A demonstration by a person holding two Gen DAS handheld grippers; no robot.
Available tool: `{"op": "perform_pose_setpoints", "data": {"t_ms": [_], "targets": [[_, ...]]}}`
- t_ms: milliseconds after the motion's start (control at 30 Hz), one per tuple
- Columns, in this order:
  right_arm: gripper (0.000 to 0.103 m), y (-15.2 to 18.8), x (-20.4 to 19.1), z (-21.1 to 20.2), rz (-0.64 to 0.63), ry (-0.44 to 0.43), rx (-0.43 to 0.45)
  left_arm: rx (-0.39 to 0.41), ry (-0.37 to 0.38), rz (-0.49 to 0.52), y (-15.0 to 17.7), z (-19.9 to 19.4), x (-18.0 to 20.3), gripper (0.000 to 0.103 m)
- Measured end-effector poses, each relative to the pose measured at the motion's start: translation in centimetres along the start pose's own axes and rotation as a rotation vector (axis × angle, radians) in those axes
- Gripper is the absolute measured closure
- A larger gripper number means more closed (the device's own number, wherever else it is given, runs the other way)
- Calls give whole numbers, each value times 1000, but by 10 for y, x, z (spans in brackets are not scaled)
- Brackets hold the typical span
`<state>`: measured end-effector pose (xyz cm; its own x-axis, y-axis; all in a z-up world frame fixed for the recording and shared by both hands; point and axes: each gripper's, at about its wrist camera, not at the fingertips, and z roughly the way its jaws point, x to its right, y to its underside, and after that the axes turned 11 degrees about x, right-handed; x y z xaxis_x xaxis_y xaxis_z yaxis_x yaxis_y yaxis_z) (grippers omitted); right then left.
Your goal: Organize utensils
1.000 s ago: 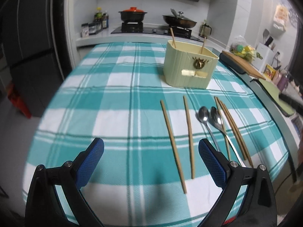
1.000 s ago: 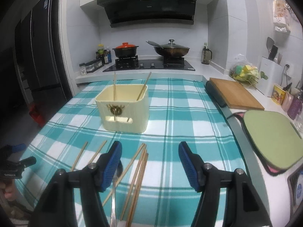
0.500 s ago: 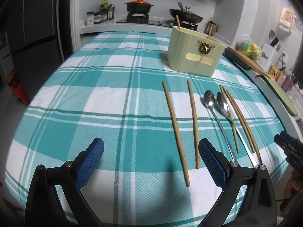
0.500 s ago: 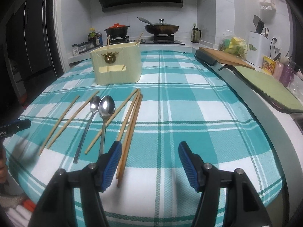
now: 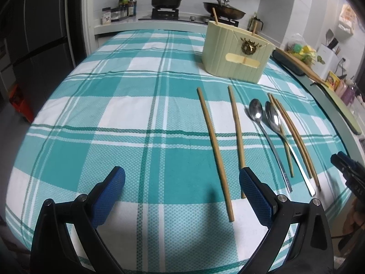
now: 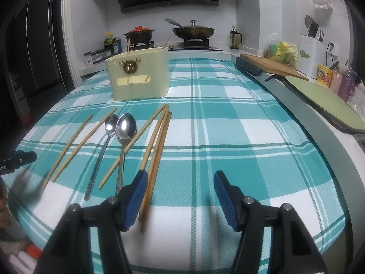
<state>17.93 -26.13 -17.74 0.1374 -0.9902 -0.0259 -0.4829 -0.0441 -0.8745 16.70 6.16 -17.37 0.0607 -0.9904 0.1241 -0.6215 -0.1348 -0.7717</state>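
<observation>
L claw (image 5: 182, 190): blue-padded jaws spread wide, empty, low over the teal-white checked cloth (image 5: 127, 118). One long bamboo chopstick (image 5: 214, 153) lies between its pads, a 2nd (image 5: 236, 127) ends right by the R pad — prob. lined up for a pinch.

R claw (image 6: 180, 194): spread too, nothing held. Bundle of three bamboo chopsticks (image 6: 157, 150) just by its L pad; two steel spoons (image 6: 124, 137) further L, bowls up.

Beyond both: cream ribbed plastic utensil holder (image 6: 139, 77), upright, 2 sticks already inside — likely the drop spot. Utensils lie w/ handle ends toward the claws, easy reach.
</observation>
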Motion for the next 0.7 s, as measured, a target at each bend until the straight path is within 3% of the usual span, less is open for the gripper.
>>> {"op": "perform_pose_setpoints", "data": {"t_ms": [133,367,533,700], "targets": [[62,0,2,6,6,-23,-33,-31,-9,-1,1,4,-2,3],[79,-10,1,41,20,-99,-109,-10,-14,-21,0,-1,-7,2],[84,-23,-9,75,17,-143,-138,-15,-19,-27,0,-2,-9,3],[92,-25,-14,104,7,-113,-188,-18,-19,-36,2,-2,-12,2]]}}
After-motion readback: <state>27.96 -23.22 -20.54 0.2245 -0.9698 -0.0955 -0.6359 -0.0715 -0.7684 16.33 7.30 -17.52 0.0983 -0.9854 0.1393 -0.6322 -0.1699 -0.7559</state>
